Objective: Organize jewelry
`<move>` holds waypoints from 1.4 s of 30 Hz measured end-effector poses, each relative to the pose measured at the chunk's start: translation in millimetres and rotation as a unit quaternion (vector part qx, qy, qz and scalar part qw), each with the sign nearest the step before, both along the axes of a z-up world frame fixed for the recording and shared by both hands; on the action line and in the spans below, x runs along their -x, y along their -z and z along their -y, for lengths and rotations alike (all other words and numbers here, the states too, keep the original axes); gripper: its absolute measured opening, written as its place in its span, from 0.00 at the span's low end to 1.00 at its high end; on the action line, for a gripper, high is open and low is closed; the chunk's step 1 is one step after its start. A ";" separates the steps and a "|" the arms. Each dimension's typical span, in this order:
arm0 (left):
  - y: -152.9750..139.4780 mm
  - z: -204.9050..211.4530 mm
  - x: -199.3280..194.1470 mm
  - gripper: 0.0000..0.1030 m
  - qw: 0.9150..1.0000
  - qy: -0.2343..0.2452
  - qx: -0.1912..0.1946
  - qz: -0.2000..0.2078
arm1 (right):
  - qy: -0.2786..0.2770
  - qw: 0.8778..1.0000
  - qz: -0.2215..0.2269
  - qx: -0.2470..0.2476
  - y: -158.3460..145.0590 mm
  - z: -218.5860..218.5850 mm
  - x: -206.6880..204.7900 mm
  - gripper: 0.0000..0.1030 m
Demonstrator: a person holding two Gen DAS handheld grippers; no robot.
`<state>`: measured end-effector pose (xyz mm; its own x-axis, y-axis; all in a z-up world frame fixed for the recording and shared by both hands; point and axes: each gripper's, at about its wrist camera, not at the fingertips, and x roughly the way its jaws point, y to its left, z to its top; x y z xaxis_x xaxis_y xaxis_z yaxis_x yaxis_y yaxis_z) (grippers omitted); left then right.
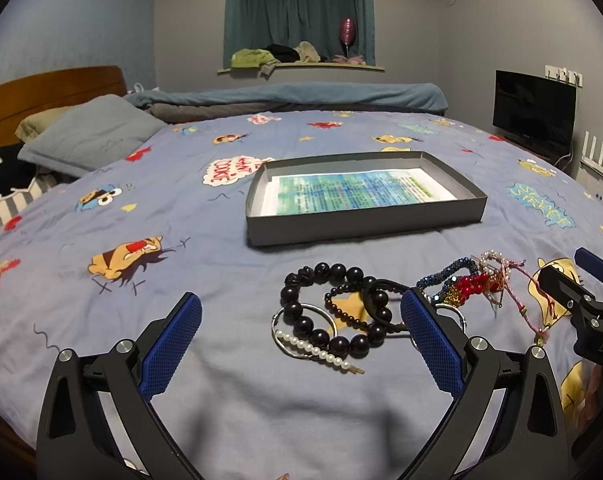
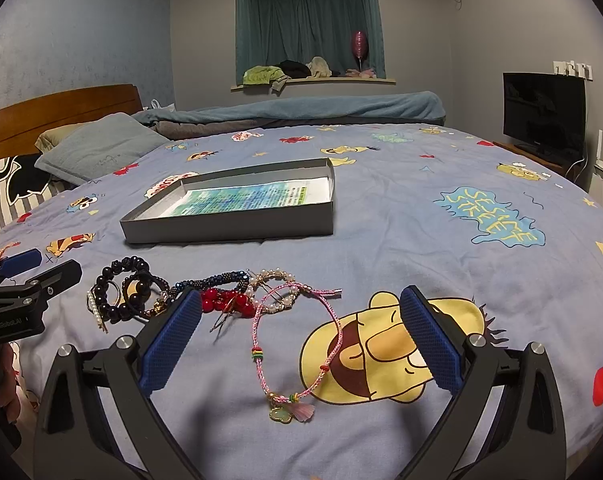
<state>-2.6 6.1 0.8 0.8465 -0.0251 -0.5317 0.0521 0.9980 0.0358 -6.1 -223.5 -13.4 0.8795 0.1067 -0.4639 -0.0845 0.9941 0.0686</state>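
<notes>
Pink bracelet (image 2: 297,344) is framed between the right gripper (image 2: 301,340) jaws, long axis probably running away. Both grippers are held wide apart, empty; the left gripper (image 1: 301,332) is centred on the black beads (image 1: 333,308).

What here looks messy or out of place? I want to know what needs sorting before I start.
The jewelry lies in a tangled heap on the bedsheet, not in the grey box: the black bead bracelet overlaps a pearl hair clip, and the pink cord bracelet trails off alone. Both grippers are open and hold nothing.
</notes>
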 end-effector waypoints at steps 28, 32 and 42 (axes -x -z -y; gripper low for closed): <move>30.7 -33.4 -22.3 0.96 0.996 0.035 0.058 -0.058 | -0.007 0.997 -0.071 -0.019 19.8 28.4 -12.1 0.39; 30.0 -31.2 -20.3 0.92 0.997 0.044 0.046 -0.050 | -0.016 0.995 -0.091 -0.028 25.8 27.3 -17.7 0.29; 24.6 -27.1 -56.3 0.52 0.996 0.062 0.016 -0.054 | -0.017 0.995 -0.099 -0.018 28.9 20.5 -31.5 0.16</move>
